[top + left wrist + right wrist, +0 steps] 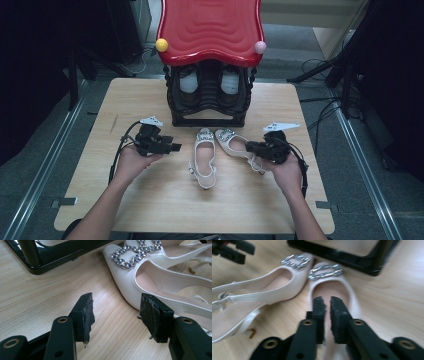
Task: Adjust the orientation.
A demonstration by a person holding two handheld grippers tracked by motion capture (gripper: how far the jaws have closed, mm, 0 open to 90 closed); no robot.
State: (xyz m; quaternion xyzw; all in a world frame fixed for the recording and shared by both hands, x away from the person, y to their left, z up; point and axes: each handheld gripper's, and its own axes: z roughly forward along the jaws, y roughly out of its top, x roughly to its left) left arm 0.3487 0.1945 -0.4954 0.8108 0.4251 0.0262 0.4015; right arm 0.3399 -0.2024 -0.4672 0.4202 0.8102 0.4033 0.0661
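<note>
Right tool (326,302), jaws nearly closed, empty, hovers over right shoe (329,287).

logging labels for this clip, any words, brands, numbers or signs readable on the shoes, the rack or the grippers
None: no readable text stands on anything here.
White shoes: rhinestone buckles, no visible brand; the insoles look blank, and the right gripper view is blurred.
Red-topped black rack: no label visible.
Left gripper and right gripper: plain black, no markings.
Wooden table: bare wood grain.
</note>
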